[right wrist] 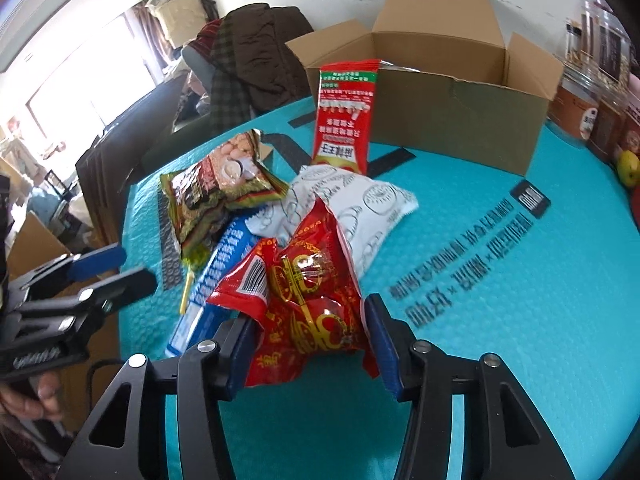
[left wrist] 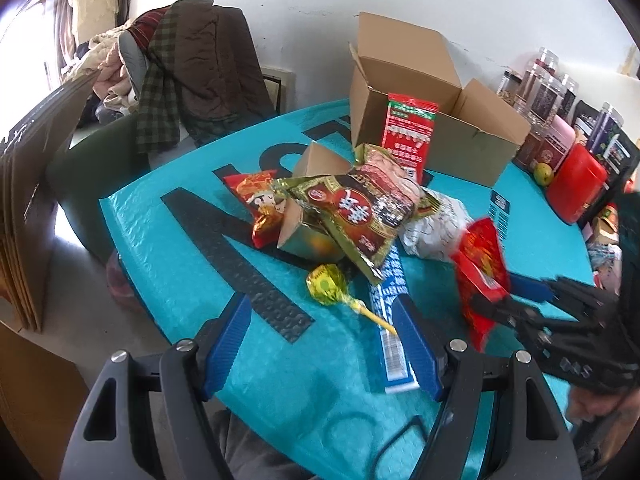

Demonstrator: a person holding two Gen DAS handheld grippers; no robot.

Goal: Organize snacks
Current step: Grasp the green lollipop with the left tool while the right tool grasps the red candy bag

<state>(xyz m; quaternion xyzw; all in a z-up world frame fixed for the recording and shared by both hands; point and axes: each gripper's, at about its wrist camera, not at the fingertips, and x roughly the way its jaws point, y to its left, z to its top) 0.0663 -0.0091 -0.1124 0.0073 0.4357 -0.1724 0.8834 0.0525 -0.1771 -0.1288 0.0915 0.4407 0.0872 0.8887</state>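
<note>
The right claw (right wrist: 310, 344) is gripping a red snack packet (right wrist: 308, 300) above the teal worktop (right wrist: 480, 360), while the left claw (left wrist: 324, 344) is hanging wide, empty, straddling a yellow lollipop (left wrist: 326, 284).

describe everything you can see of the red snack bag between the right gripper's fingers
The red snack bag is a crinkled, glossy plastic pouch with gold printing and a white barcode patch near one corner. It looks puffy, with lumps of contents showing through. It stands roughly upright and tilted between the blue pads of the right gripper, which press on both its sides. From the left wrist view it looks lifted off the teal table cover. Behind it lie a white packet and a blue wrapper.
</note>
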